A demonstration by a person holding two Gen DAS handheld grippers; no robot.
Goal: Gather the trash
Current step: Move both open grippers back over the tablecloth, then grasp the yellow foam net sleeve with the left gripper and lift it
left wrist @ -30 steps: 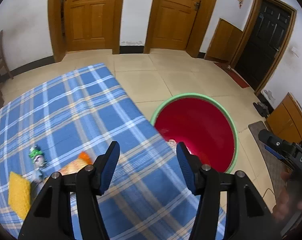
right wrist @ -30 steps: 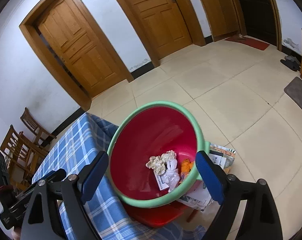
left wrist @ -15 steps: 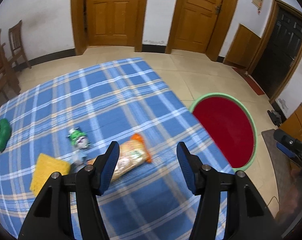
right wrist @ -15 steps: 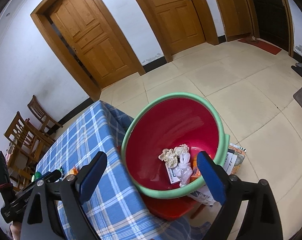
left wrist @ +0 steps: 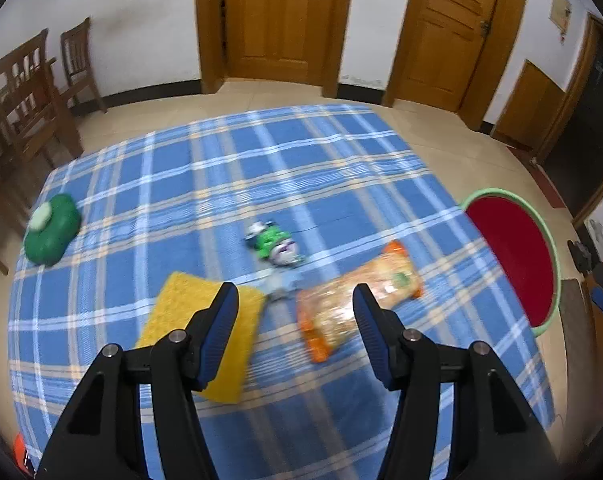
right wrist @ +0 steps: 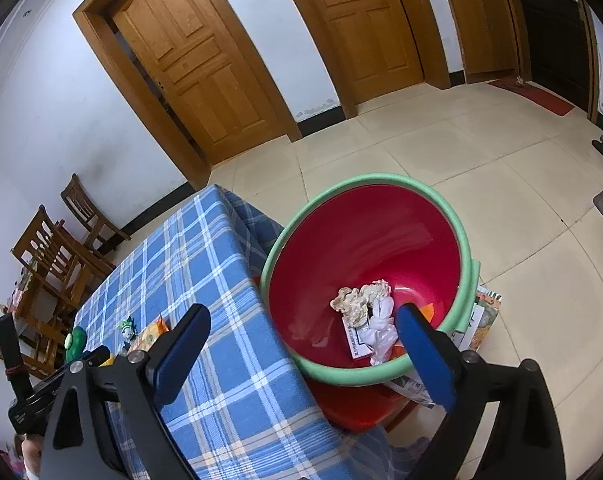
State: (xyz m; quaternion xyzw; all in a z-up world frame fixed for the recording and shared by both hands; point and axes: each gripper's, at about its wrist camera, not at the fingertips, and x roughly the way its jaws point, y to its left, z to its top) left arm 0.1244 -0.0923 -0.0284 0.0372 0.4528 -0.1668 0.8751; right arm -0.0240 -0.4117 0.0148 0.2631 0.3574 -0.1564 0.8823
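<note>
Both grippers gape wide, empty; the left gripper could snag the yellow sponge beside the snack wrapper.

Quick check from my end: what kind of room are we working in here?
Most likely a living or dining room in a home: panelled wooden doors, wooden chairs by the wall, a tiled floor, and a table with a blue plaid cloth.
</note>
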